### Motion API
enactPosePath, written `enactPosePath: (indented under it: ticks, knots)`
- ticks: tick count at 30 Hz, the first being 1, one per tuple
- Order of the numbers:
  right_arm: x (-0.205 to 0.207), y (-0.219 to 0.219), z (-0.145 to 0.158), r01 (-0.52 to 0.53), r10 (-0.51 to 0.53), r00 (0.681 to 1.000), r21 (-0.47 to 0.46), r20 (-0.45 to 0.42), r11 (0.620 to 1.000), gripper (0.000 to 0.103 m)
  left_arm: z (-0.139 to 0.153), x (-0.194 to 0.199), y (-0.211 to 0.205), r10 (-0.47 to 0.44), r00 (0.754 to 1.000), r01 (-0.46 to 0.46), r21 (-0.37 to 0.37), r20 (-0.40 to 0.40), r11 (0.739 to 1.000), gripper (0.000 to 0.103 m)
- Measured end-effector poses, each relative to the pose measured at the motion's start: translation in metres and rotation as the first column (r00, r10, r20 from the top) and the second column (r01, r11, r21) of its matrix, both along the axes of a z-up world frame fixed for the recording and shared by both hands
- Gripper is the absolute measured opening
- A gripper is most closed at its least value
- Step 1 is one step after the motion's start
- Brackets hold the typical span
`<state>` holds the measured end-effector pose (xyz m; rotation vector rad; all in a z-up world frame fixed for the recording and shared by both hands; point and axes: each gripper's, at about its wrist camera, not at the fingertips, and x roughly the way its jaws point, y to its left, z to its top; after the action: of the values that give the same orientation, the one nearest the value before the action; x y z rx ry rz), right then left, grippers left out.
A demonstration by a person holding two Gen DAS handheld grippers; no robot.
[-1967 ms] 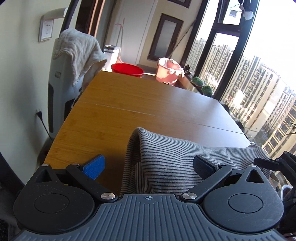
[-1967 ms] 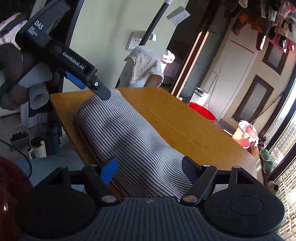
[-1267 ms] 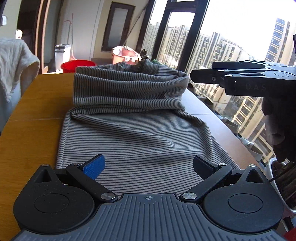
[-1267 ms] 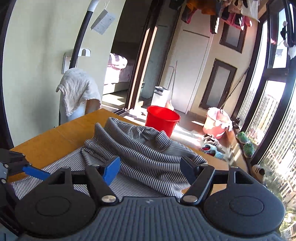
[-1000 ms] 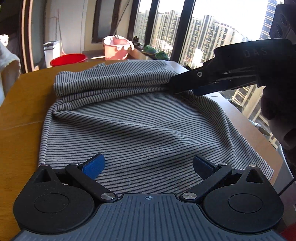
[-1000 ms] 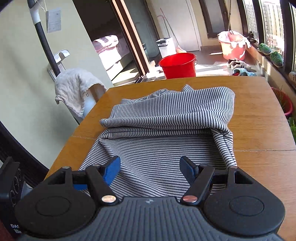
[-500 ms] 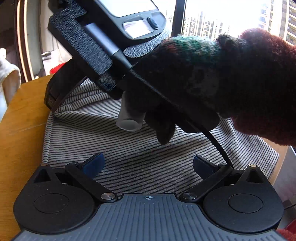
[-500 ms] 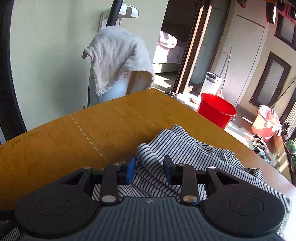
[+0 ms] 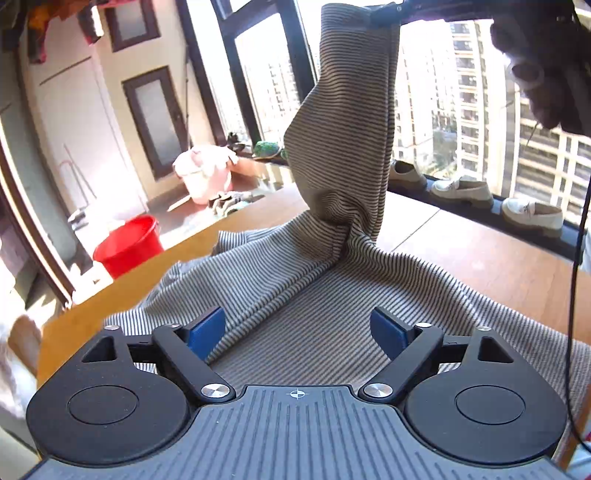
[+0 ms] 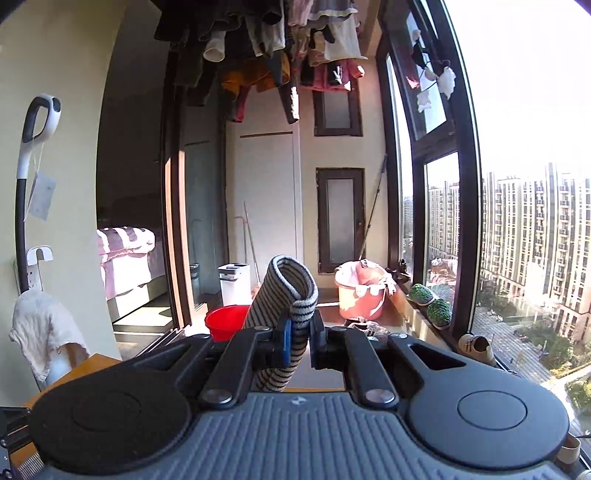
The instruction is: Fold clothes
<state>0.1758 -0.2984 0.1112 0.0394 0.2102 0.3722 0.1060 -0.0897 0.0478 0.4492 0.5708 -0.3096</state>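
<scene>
Striped grey top [image 9: 314, 295] lies mostly spread on the wooden surface [image 9: 491, 254], one part pulled straight up off it into a tall column. My right gripper [image 10: 300, 341] is clamped tight on that raised part: in the right wrist view a rolled edge of the top [image 10: 286, 295] sticks up between the blue-padded fingers [image 10: 285, 343], pinched hard. In the left wrist view the same gripper [image 9: 388, 14] shows at the top edge, nipping the peak of the column, with my gloved right hand [image 9: 546, 66] behind it at upper right.

My left gripper [image 9: 301, 330] is spread wide, holding nothing, low over the flat part of the top; blue pads [image 9: 205, 332] either side, a long ridge fold running from near the left pad up to the base of the column. Near edge of the top is hidden under the gripper body.

Around: red bucket [image 9: 127, 245] and pink bucket [image 9: 205, 173] on the floor past the surface, light shoes [image 9: 460, 190] in a row on the window sill, laundry [image 10: 266, 55] hanging overhead, white towel [image 10: 44, 332] draped at the left, high-rise blocks outside the window.
</scene>
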Motion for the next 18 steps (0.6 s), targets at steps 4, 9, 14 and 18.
enactPosePath:
  ticks: [4,9,14,18]
  knots:
    - [-0.006,-0.047,-0.012,0.053,-0.051,0.998,0.044,-0.038,0.998,0.008,-0.016,0.046,-0.038,-0.044,0.999,0.044,0.011,-0.016,0.999,0.068]
    - [-0.003,-0.063,-0.041,0.05,-0.044,0.995,0.067,-0.09,0.997,0.009,-0.033,0.108,-0.055,0.011,0.994,-0.018,-0.061,-0.107,0.998,0.069]
    - [0.005,-0.072,-0.054,0.051,-0.04,0.992,0.094,-0.119,0.994,0.009,-0.034,0.134,-0.038,0.086,0.98,-0.111,-0.137,-0.177,0.984,0.032]
    - [0.006,-0.075,-0.049,0.035,-0.024,0.994,0.102,-0.107,0.994,0.009,-0.011,0.13,0.011,0.18,0.969,-0.22,-0.251,-0.171,0.943,0.014]
